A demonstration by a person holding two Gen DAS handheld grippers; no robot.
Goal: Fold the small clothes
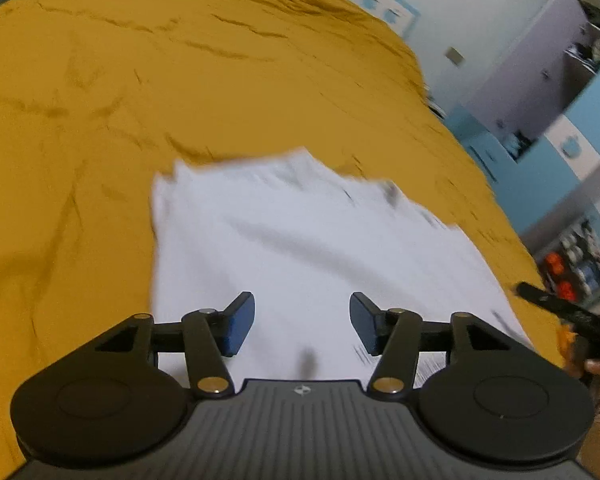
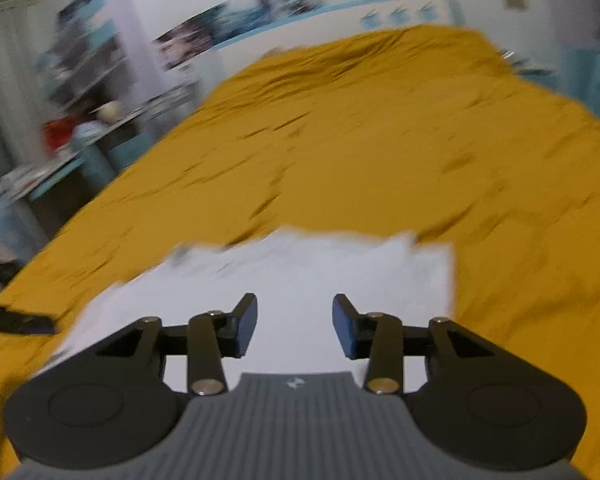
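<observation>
Both tongs, left (image 1: 302, 322) and right (image 2: 295, 325), apart, gripping nothing. White garment (image 1: 300, 248) lying flat on mustard bedspread (image 1: 180, 80), 12 o'clock of each. Probably let go so the fold settles.

A wrinkled mustard bedspread (image 2: 380, 152) covers the bed. Left of it stands a cluttered shelf (image 2: 84, 64); posters (image 2: 240, 16) hang behind it.

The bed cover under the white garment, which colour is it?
Mustard yellow, plain; the bed cover shows best in the right wrist view.
</observation>
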